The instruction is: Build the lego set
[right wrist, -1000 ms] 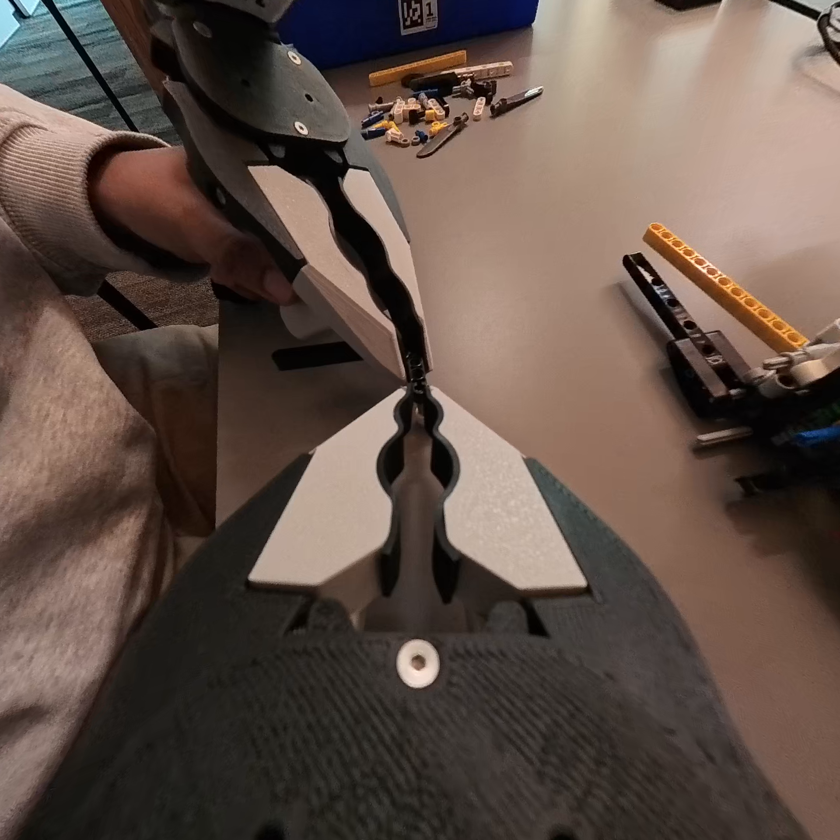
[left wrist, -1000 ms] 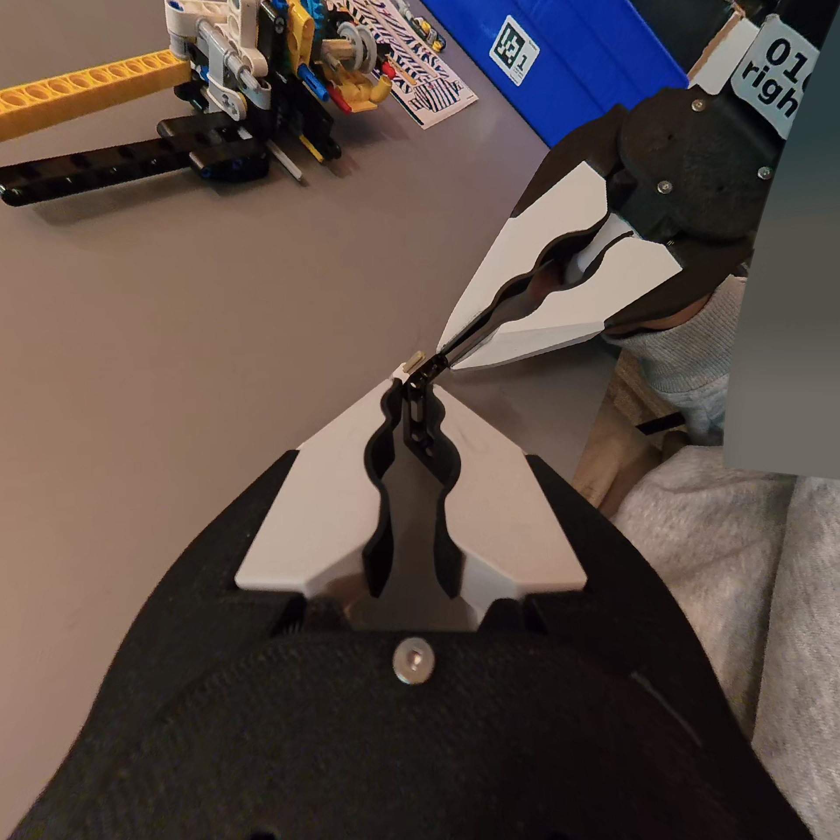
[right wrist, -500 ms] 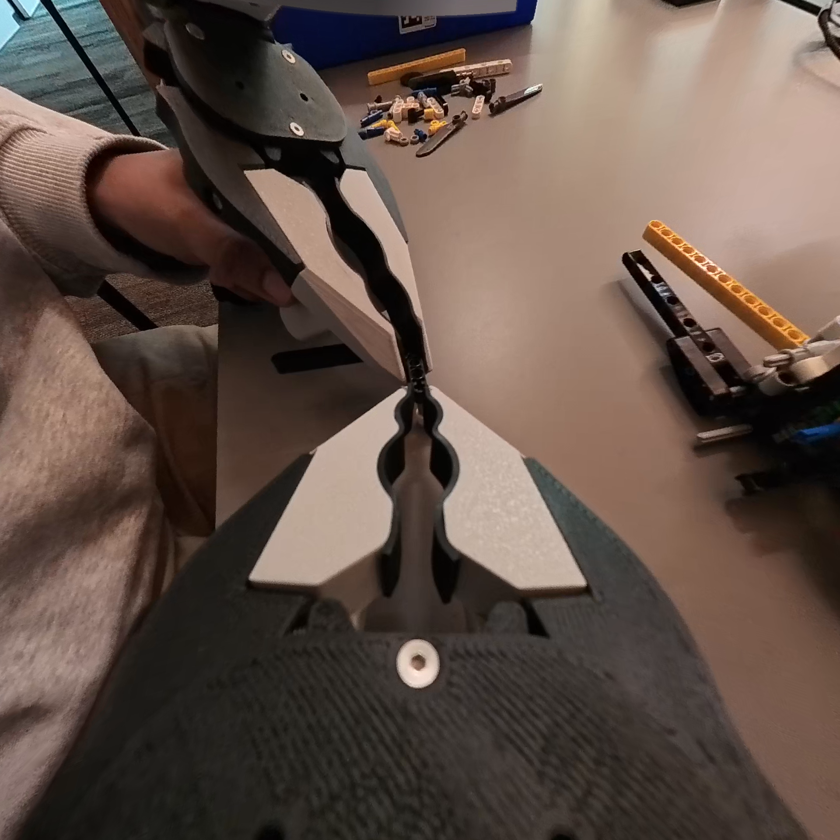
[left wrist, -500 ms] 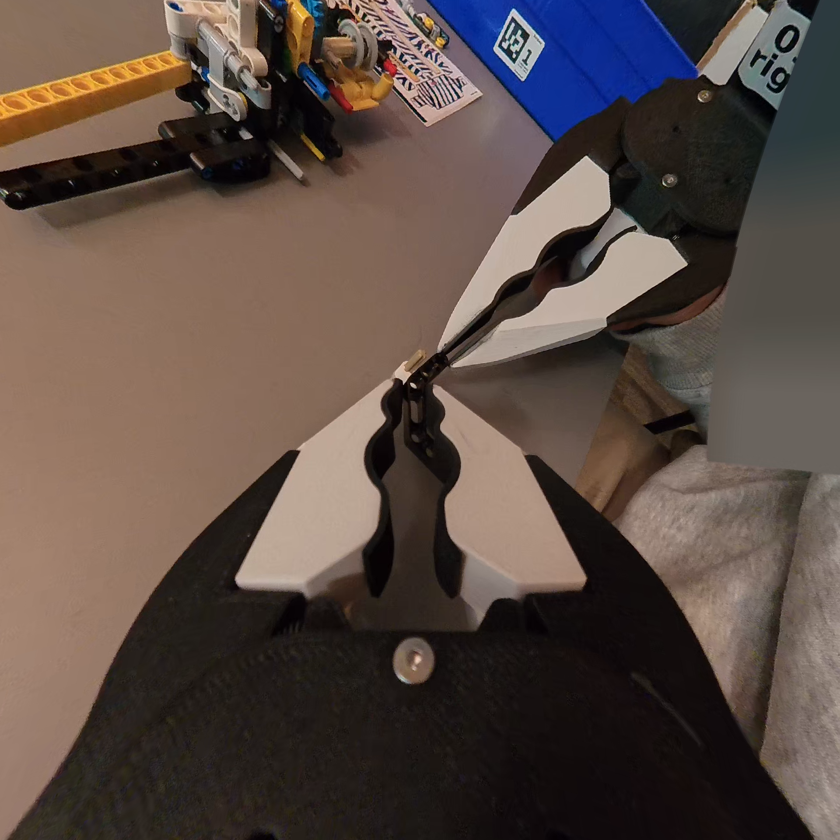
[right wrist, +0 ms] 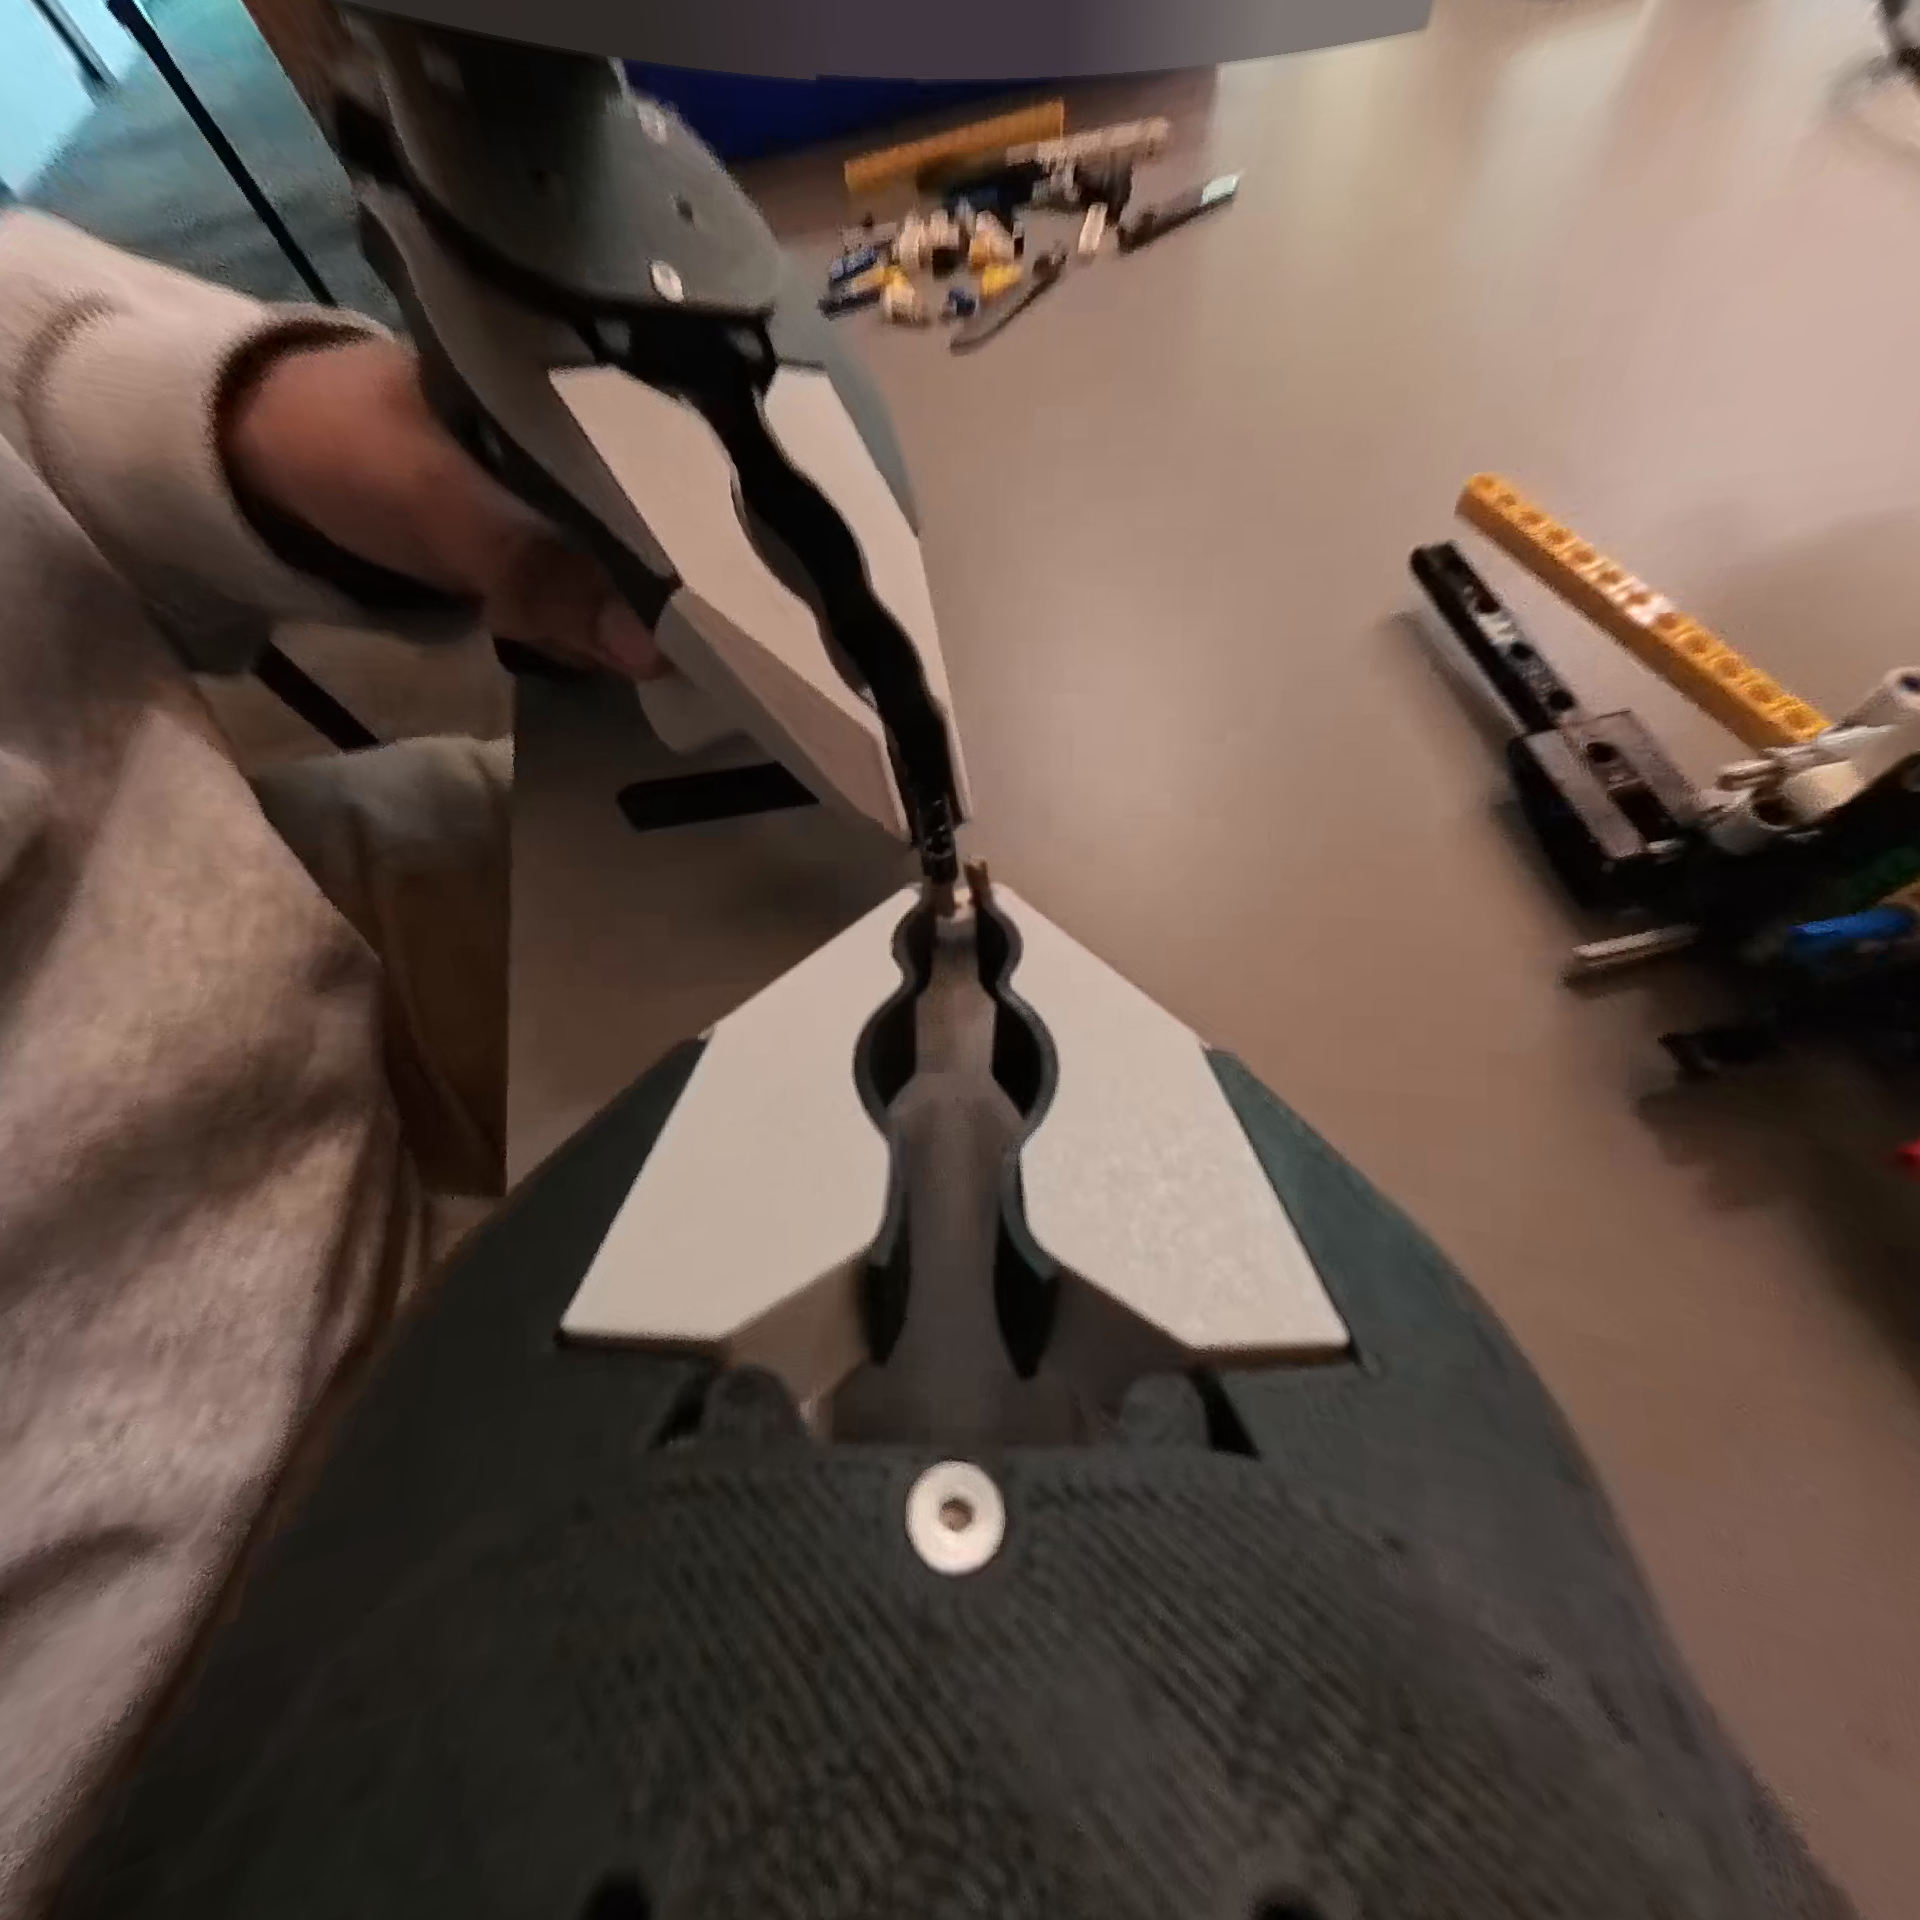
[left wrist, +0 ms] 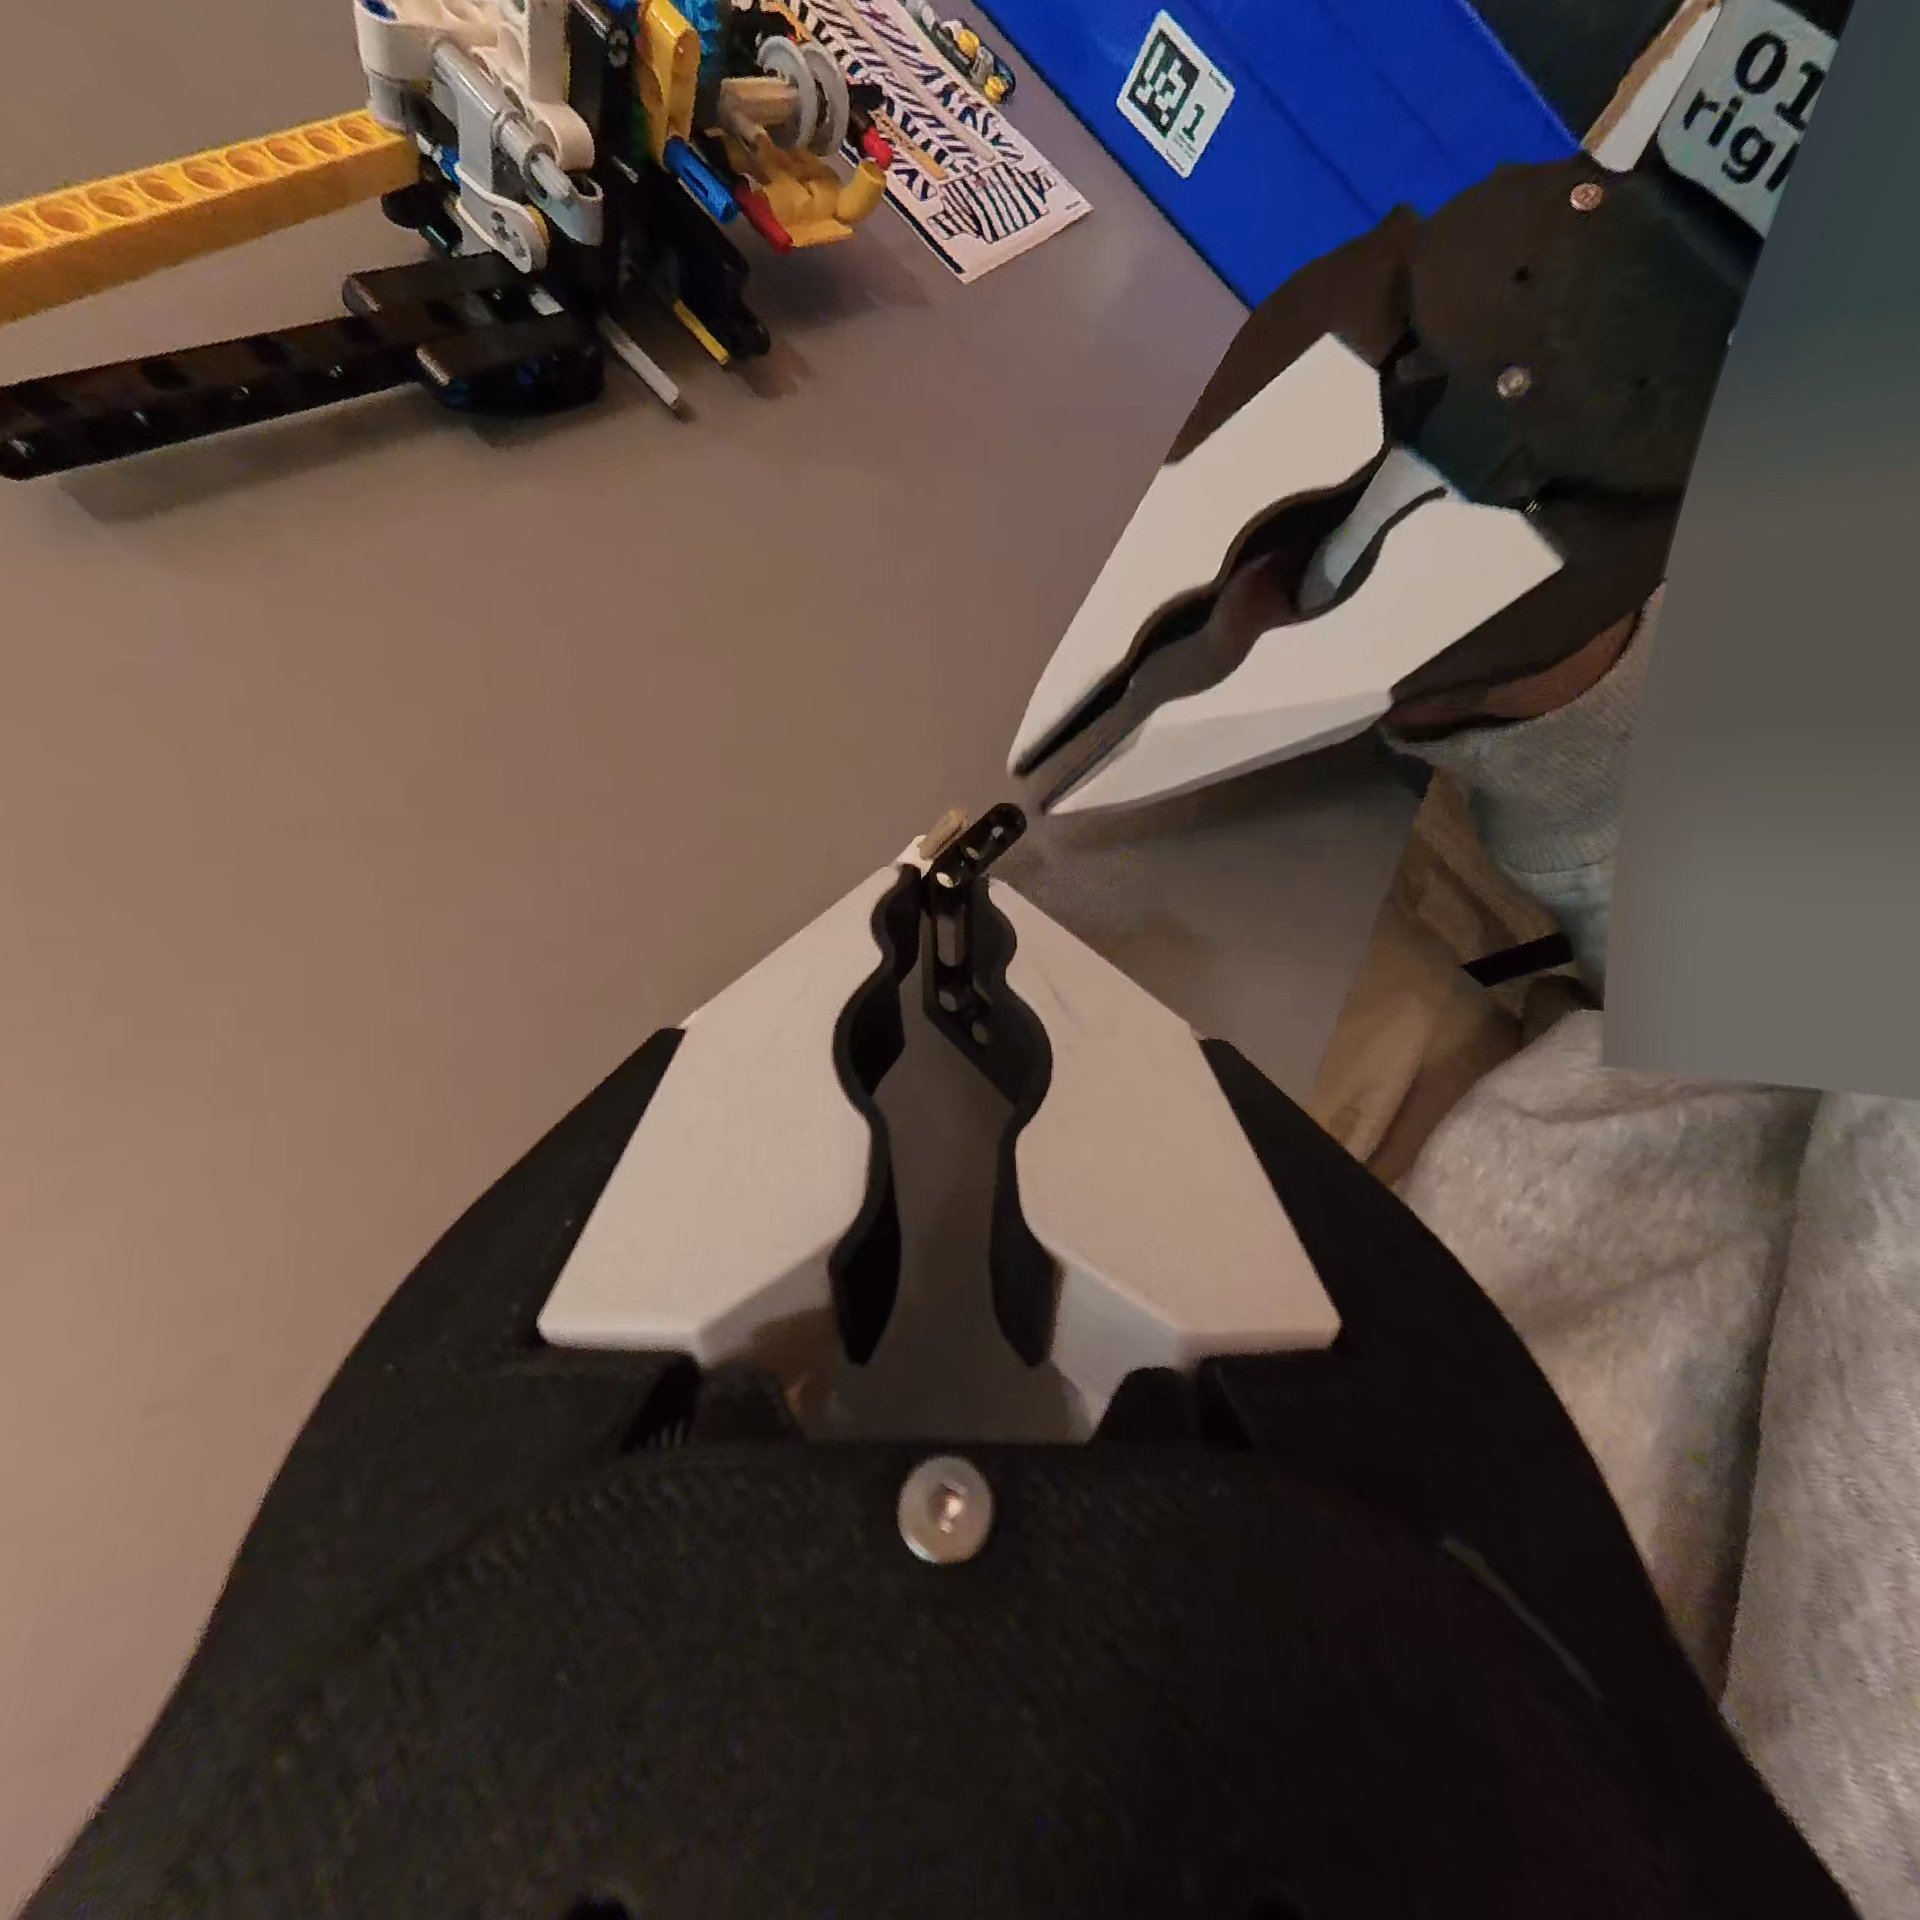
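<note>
My left gripper is shut on a small black lego beam that bends at its tip, with a tan pin beside the bend. It is held above the grey table. My right gripper points at the beam's tip from the right, a short gap away, with its jaws slightly apart and empty. In the blurred right wrist view, my right gripper faces the left gripper and the black beam tip to tip. The partly built lego model stands farther off on the table.
A long yellow beam and a long black beam stick out of the model. A sticker sheet and a blue bin lie behind it. Loose lego pieces lie far off. The table edge and a person's grey sweater are close by. My two grippers' fingertips are within a few centimetres of each other.
My right gripper was shut on the tip of the black beam. It has let go, opened slightly and drawn back a little. My left gripper still holds the beam.
</note>
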